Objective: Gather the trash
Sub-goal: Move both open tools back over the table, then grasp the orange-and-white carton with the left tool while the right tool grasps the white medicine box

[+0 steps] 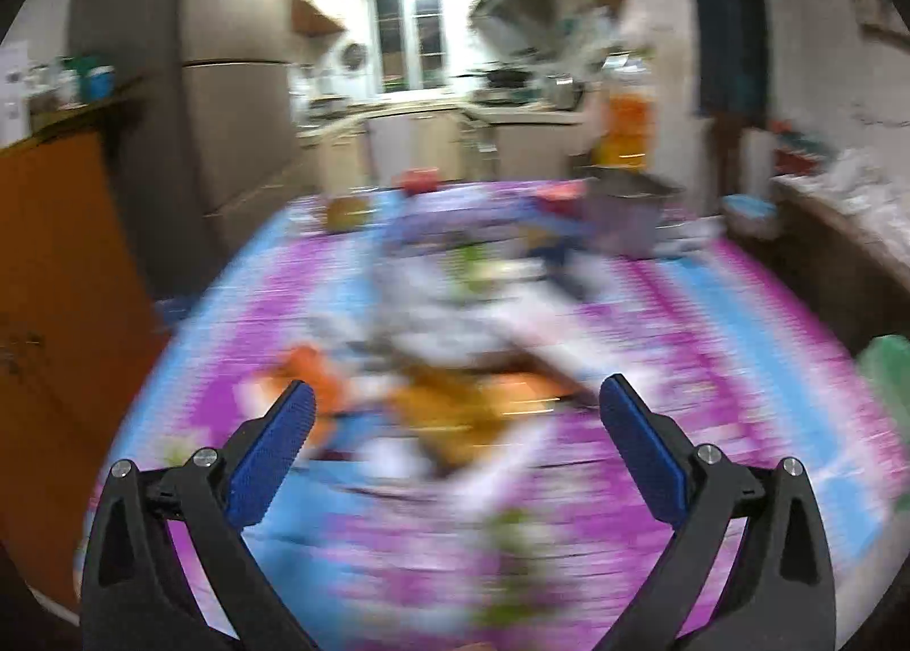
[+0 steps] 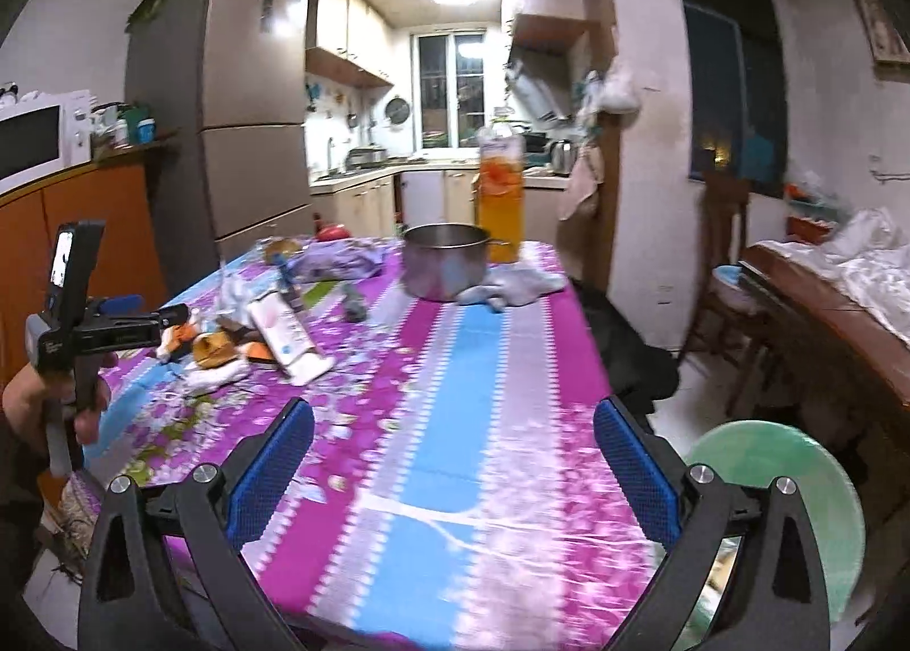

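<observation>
The left gripper is standing wide open with nothing between its pads, and the trash pile is lying just ahead of its fingertips on the tablecloth, badly blurred. The right gripper is also gaping empty; the trash pile is sitting ahead to its left, with the steel pot beyond.

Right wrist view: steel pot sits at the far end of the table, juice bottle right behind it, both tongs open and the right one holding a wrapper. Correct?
Not quite. In the right wrist view the right tongs are open and hold nothing. The rest holds: steel pot at the far end of the table, juice bottle behind it, left tongs open too.
</observation>
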{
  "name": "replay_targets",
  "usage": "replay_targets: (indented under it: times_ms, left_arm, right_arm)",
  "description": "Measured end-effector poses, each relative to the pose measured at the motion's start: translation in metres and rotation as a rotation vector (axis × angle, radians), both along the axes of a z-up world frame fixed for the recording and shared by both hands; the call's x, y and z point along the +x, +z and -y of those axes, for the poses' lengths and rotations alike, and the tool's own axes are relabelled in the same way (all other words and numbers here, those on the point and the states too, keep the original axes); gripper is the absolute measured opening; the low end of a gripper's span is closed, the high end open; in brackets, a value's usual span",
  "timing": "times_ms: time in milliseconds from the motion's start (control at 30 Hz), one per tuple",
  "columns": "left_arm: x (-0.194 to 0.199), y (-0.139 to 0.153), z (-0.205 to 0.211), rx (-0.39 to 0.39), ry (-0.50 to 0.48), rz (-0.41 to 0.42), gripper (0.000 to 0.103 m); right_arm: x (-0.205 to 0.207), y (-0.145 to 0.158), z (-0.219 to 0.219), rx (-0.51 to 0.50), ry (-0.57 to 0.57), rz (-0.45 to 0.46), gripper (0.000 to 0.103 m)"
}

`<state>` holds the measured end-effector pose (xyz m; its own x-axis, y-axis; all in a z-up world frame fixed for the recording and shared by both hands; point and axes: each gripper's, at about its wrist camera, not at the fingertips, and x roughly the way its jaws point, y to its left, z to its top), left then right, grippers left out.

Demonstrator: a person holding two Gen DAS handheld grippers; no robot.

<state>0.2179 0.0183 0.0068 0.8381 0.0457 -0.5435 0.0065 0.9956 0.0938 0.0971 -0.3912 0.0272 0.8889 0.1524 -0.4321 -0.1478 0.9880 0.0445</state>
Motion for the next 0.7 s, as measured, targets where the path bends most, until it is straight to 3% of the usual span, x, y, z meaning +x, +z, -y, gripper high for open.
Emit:
replay_targets:
  times_ms: [67,167,367,567,700]
  left_arm:
    - [0.012,-0.009,-0.038,0.02,0.067,-0.028,0.096]
    - [0.025,-0.022,-0.068,0.061,0.094,-0.064,0.095]
    - [0.055,-0.049,-0.067,0.134,0.013,-0.16,0.074]
    - [0.061,-0.064,-0.076,0.159,0.004,-0.211,0.066]
    - [0.072,-0.07,-0.079,0.154,-0.004,-0.263,0.045]
  right_arm:
    - [0.006,-0.002,-0.013,0.0,0.025,-0.008,0.098]
    - [0.015,-0.01,-0.035,-0.006,0.06,-0.028,0.098]
    - [0.04,-0.028,-0.072,-0.005,0.116,-0.073,0.098]
    - [0.063,-0.037,-0.094,0.009,0.149,-0.09,0.098]
    - [0.081,-0.041,-0.11,0.019,0.193,-0.103,0.098]
